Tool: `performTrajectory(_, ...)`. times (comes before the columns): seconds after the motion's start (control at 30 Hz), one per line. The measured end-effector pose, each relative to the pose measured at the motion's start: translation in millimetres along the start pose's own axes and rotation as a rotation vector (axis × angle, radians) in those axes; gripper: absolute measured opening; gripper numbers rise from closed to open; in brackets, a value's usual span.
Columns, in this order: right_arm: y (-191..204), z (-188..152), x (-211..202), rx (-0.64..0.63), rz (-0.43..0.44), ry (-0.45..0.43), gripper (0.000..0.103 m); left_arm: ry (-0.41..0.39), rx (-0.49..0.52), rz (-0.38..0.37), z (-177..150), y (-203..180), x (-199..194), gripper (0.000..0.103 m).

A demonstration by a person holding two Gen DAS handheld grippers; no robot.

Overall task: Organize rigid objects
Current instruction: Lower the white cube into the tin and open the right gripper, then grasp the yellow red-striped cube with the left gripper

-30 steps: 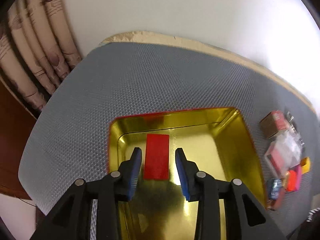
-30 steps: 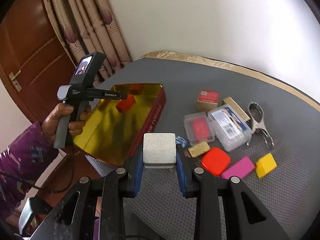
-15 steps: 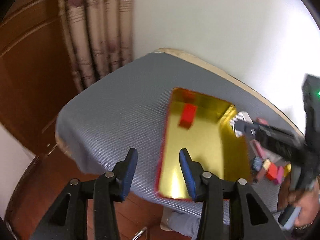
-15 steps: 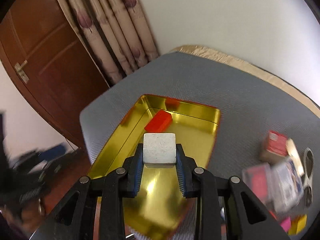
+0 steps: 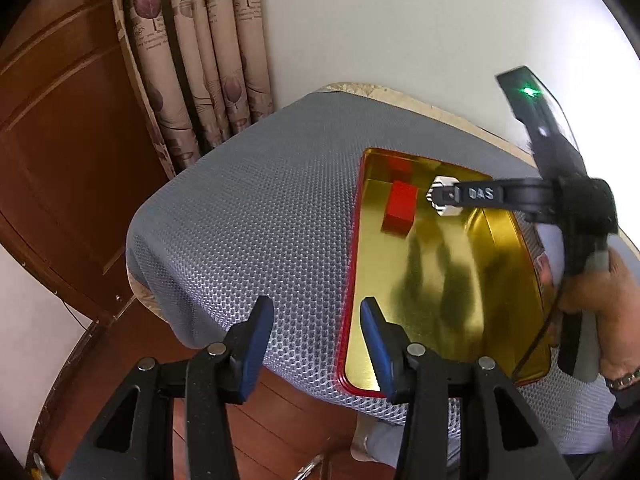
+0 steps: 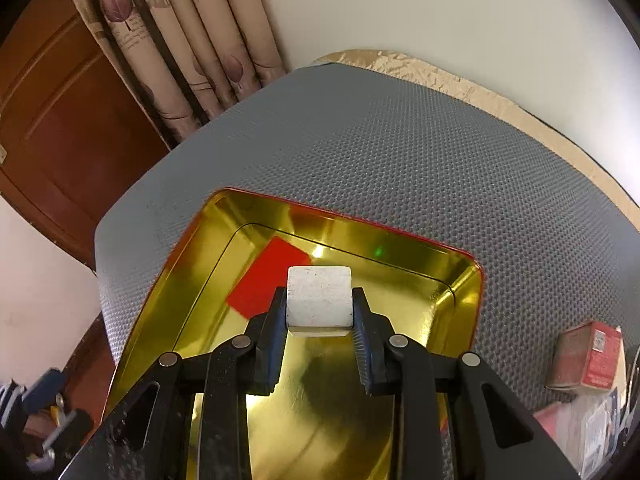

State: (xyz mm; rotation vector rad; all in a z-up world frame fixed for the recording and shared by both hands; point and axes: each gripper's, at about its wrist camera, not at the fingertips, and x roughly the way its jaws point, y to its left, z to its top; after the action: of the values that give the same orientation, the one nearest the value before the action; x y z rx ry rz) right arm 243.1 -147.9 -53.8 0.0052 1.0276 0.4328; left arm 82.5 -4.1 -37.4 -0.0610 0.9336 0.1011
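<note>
- While my right gripper (image 6: 320, 312) keeps its fingers (image 6: 274, 344) pressed on both sides of the white block (image 6: 319, 298), it has carried that block from above the loose clutter to a spot over the gold tin (image 6: 466, 292), inside the far end.
- Seen from the left wrist camera, the white block (image 5: 442, 196) hangs just beside the red block (image 5: 400, 208), which already lies flat on the tin's floor near the far left corner; I cannot tell whether the white one touches the floor.
- My left gripper (image 5: 316, 340) has backed away from the tin after leaving the red block there: a second ago it stood over the red piece, and now it sits off the near left edge, its blue pads (image 5: 256, 340) wide apart with nothing between them.
- To my judgement this means one piece is stored and the second is at the point of release.
- Further out, the remaining items, such as a small red box (image 6: 586, 356), wait on the grey mat (image 6: 400, 152) to the right of the tin, so most of the sorting is left.
</note>
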Motion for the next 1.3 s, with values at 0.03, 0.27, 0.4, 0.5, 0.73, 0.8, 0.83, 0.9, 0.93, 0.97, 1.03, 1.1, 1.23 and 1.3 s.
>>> performTrajectory(0.03, 0.3, 0.6, 1.1, -0.002, -0.022, -0.004, 0.030, 0.000, 0.003, 0.000, 0.0, -0.2, 1.1, 0.046)
performTrajectory(0.27, -14.4, -28.6, -63.6, 0.098, 0.090, -0.231, 0.060, -0.018, 0.045, -0.005, -0.9, -3.8, 4.4, 0.046)
performTrajectory(0.4, -41.9, -114.2, -138.2, 0.158, 0.011, -0.403, 0.088, -0.061, 0.098, -0.054, -3.8, -14.6, -4.8, 0.046)
performTrajectory(0.5, -88.0, -181.9, -175.9, 0.185, -0.174, -0.421, 0.090, -0.110, 0.179, -0.119, -10.3, -35.0, -20.6, 0.046)
performTrajectory(0.73, -222.9, -287.6, -221.5, 0.313, -0.621, -0.249, 0.090, -0.025, 0.379, -0.437, -30.5, -102.5, -51.4, 0.046)
performTrajectory(0.8, -248.7, -309.9, -229.2, 0.377, -0.636, -0.237, 0.090, -0.025, 0.414, -0.462, -31.7, -125.8, -58.5, 0.047)
performTrajectory(0.83, -256.0, -317.2, -230.7, 0.407, -0.628, -0.236, 0.090, -0.005, 0.430, -0.473, -30.8, -136.2, -57.7, 0.048)
performTrajectory(0.9, -270.1, -329.3, -234.6, 0.485, -0.575, -0.251, 0.090, 0.054, 0.424, -0.515, -23.9, -154.5, -50.2, 0.048)
performTrajectory(0.93, -272.0, -330.7, -238.0, 0.496, -0.560, -0.272, 0.090, 0.090, 0.414, -0.542, -19.9, -163.0, -44.5, 0.048)
performTrajectory(0.97, -272.8, -331.8, -241.1, 0.504, -0.551, -0.295, 0.090, 0.119, 0.420, -0.557, -18.2, -171.9, -40.2, 0.048)
performTrajectory(1.03, -275.3, -333.7, -243.7, 0.517, -0.525, -0.316, 0.090, 0.153, 0.437, -0.566, -16.6, -186.7, -34.1, 0.048)
performTrajectory(1.1, -279.6, -338.3, -248.1, 0.540, -0.479, -0.343, 0.090, 0.164, 0.451, -0.589, -17.9, -203.1, -35.1, 0.048)
performTrajectory(1.23, -291.7, -347.3, -252.9, 0.600, -0.401, -0.377, 0.090, 0.192, 0.502, -0.649, -21.8, -250.4, -41.5, 0.048)
performTrajectory(1.3, -296.2, -351.4, -254.5, 0.617, -0.371, -0.381, 0.090, 0.204, 0.510, -0.660, -21.2, -273.6, -42.5, 0.048)
